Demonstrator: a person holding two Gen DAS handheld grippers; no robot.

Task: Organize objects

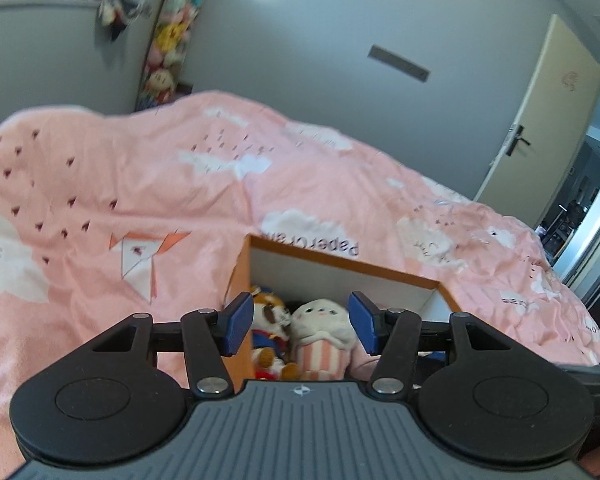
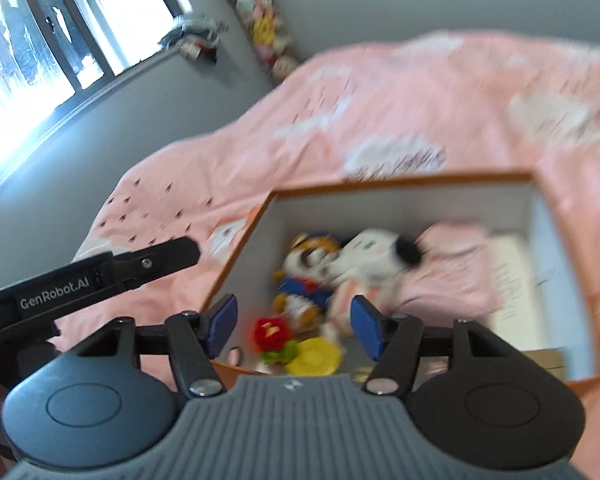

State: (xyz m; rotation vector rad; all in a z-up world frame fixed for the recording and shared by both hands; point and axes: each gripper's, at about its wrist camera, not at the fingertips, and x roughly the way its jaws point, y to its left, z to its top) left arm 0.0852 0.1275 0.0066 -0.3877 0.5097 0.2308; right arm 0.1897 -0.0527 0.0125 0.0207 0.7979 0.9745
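An orange box with white inner walls sits on a pink bed; it also shows in the right wrist view. Inside lie an orange-and-white plush in blue clothes, a white plush with a pink striped body, a red and green knitted flower, a yellow round piece and pink fabric. My left gripper is open and empty above the box's near left corner. My right gripper is open and empty over the box's near edge. The left gripper's body shows at the left of the right wrist view.
The pink patterned bedspread covers the bed around the box. A hanging column of plush toys stands in the far corner by a window. An open door is at the right.
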